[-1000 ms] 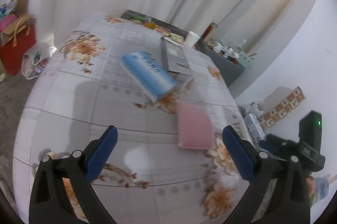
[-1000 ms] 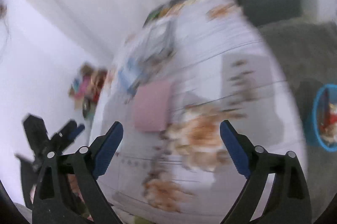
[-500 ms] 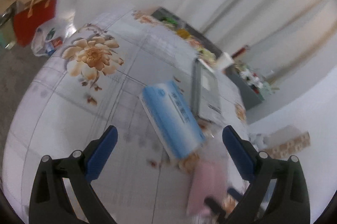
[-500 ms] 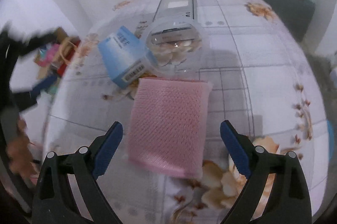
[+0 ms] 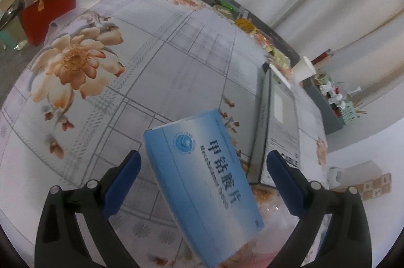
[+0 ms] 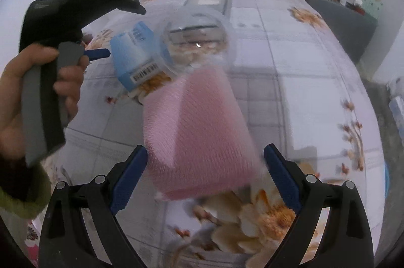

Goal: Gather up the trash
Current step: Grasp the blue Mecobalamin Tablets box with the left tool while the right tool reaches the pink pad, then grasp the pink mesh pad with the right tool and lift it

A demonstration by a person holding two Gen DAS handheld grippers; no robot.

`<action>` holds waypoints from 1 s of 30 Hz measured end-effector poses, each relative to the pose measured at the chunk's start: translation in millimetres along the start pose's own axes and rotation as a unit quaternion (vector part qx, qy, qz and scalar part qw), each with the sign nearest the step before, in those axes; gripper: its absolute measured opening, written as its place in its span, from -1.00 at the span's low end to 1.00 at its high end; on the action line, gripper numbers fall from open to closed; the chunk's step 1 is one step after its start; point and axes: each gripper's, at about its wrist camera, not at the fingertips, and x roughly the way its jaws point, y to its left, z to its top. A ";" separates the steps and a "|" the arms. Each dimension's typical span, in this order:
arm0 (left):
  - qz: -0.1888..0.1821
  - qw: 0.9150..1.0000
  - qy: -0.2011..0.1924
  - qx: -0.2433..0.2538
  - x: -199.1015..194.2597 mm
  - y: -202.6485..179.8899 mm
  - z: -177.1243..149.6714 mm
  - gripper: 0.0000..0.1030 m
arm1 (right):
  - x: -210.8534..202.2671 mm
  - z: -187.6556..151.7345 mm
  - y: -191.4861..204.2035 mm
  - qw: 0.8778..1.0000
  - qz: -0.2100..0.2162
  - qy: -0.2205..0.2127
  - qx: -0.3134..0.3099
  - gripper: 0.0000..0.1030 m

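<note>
The left tool (image 5: pixel 202 187) is spread wide around the blue cardboard medicine box (image 5: pixel 204 182); the right tool (image 6: pixel 204 177), equally wide, frames the pink mesh sponge (image 6: pixel 199 131). The clear plastic cup (image 6: pixel 197 38) between could be knocked by either closing.

A blue medicine carton (image 5: pixel 209 182) is seen lying flat and skewed between the spread fingers of the left gripper (image 5: pixel 202 186). A pink mesh pad (image 6: pixel 199 131) lies flat between the parted fingers of the right gripper (image 6: pixel 204 178), and a clear plastic lid (image 6: pixel 195 41) rests beyond it, against the carton.

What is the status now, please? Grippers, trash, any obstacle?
Left gripper open, straddling blue medicine box. Right gripper open, over pink mesh cloth. Nothing held. Clear plastic lid leans against box.
</note>
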 end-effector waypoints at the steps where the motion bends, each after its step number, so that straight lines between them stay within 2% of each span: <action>1: 0.005 1.000 0.000 0.000 4.4 -0.9 0.7 0.89 | 1.7 -3.4 -4.9 1.000 -0.002 0.006 0.006 0.73; 4: 0.023 1.000 -0.004 0.009 13.7 -3.6 2.6 0.89 | 0.5 -10.7 -8.4 1.000 -0.013 0.002 0.001 0.73; 8: 0.044 0.998 -0.014 0.041 20.5 -10.6 6.5 0.89 | -2.5 -13.7 -11.2 1.000 -0.008 -0.002 0.001 0.71; 12: 0.050 0.994 -0.013 0.094 24.6 -14.5 6.1 0.89 | -6.7 -14.2 -13.4 1.000 0.000 0.000 0.008 0.66; 14: 0.051 0.991 -0.016 0.124 21.8 -11.8 2.7 0.81 | -11.3 -15.5 -15.2 1.000 0.009 -0.002 0.012 0.65; 22: 0.020 0.982 0.003 0.187 1.1 18.6 -4.8 0.75 | -37.6 -4.2 -20.1 0.996 0.080 -0.028 -0.006 0.66; 26: -0.006 0.970 0.026 0.241 -14.9 29.7 -24.1 0.75 | -48.7 11.8 -8.9 0.994 0.086 -0.050 -0.052 0.68; 30: -0.035 0.956 0.048 0.287 -38.8 43.8 -58.3 0.75 | -46.2 28.6 -3.2 0.989 0.103 -0.063 -0.084 0.71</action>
